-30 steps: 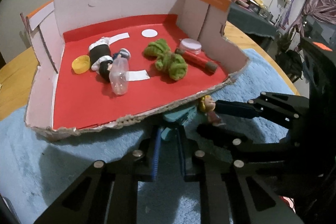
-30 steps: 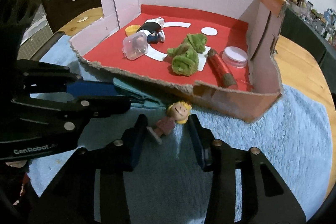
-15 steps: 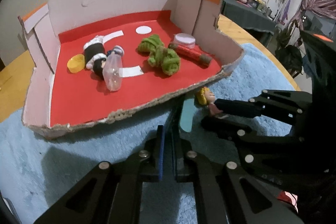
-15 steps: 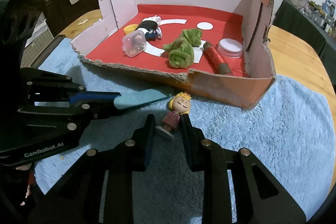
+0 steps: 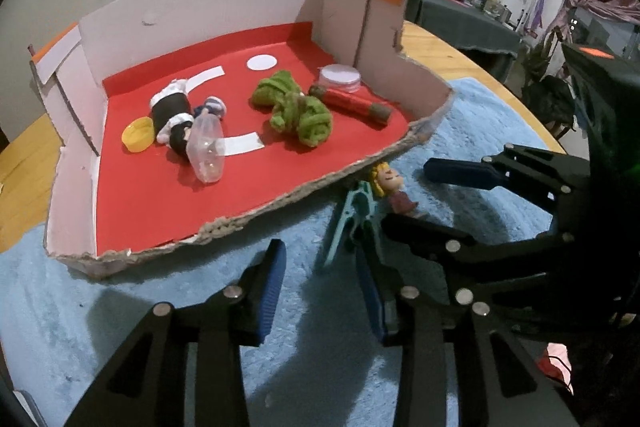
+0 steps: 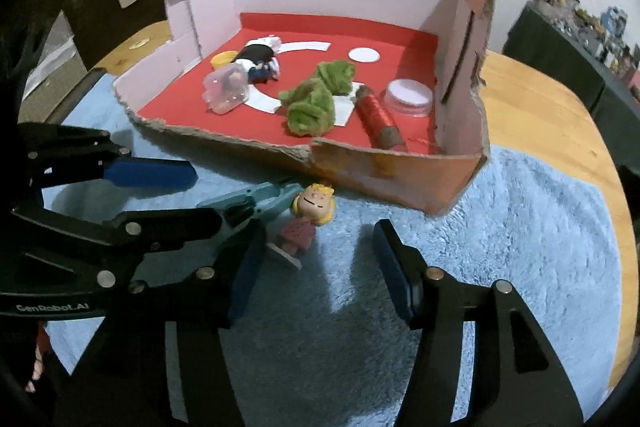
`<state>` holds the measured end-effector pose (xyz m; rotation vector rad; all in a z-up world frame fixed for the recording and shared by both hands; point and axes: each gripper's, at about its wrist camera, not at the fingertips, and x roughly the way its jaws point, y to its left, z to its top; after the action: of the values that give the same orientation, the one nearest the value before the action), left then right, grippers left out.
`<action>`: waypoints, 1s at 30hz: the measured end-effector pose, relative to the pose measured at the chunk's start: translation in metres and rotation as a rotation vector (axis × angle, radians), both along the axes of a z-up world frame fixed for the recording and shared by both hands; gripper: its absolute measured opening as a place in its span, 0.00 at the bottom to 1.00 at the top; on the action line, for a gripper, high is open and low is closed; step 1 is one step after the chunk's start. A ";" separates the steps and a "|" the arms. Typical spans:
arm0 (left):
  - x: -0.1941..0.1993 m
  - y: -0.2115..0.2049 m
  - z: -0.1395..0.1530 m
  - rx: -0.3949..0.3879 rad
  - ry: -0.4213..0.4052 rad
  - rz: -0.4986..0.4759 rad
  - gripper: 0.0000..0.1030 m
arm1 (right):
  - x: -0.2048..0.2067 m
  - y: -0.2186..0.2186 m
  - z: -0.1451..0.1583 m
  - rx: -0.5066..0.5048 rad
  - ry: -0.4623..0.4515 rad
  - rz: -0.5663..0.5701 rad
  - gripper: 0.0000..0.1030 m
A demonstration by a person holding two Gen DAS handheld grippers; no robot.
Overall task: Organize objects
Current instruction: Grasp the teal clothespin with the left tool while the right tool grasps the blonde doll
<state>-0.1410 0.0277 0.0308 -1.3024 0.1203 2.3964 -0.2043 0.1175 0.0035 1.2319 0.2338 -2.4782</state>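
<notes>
A teal clothes peg (image 5: pixel 352 215) (image 6: pixel 256 201) and a small blonde doll figure in a pink dress (image 5: pixel 394 189) (image 6: pixel 306 223) lie side by side on the blue fluffy mat, just in front of the red-floored cardboard tray (image 5: pixel 224 227) (image 6: pixel 384 175). My left gripper (image 5: pixel 320 287) (image 6: pixel 200 195) is open, its fingers on either side of the peg. My right gripper (image 6: pixel 320 275) (image 5: pixel 420 199) is open, with the doll between its fingers. Neither thing is gripped.
In the tray lie a clear bottle (image 5: pixel 206 151), a black-and-white doll (image 5: pixel 172 115), a yellow cap (image 5: pixel 138 135), green fuzzy yarn (image 5: pixel 298 111), a red spool (image 5: pixel 354 105) and a white lid (image 5: pixel 340 77). The wooden table (image 6: pixel 540 115) edges the mat.
Both grippers were shut, left on the peg and right on the doll; both have now opened and the peg and doll lie on the mat.
</notes>
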 end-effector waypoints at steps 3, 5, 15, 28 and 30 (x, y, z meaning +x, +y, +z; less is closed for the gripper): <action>0.011 0.004 0.010 0.027 0.018 -0.025 0.38 | 0.003 0.009 0.002 0.010 0.000 -0.043 0.53; 0.016 0.008 0.015 0.045 0.031 -0.044 0.44 | 0.003 0.016 0.003 0.001 -0.002 -0.064 0.53; 0.003 0.014 -0.003 0.008 -0.003 -0.018 0.45 | -0.010 0.017 0.001 -0.057 -0.026 -0.026 0.52; -0.010 0.014 -0.006 0.004 -0.004 0.000 0.36 | -0.015 0.007 -0.004 -0.003 -0.016 0.015 0.23; -0.010 0.021 -0.006 0.007 0.001 -0.020 0.27 | -0.014 0.007 -0.004 -0.003 -0.015 0.015 0.21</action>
<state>-0.1506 0.0483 0.0249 -1.2910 0.1239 2.3782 -0.2179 0.1242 -0.0003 1.2433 0.2343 -2.4549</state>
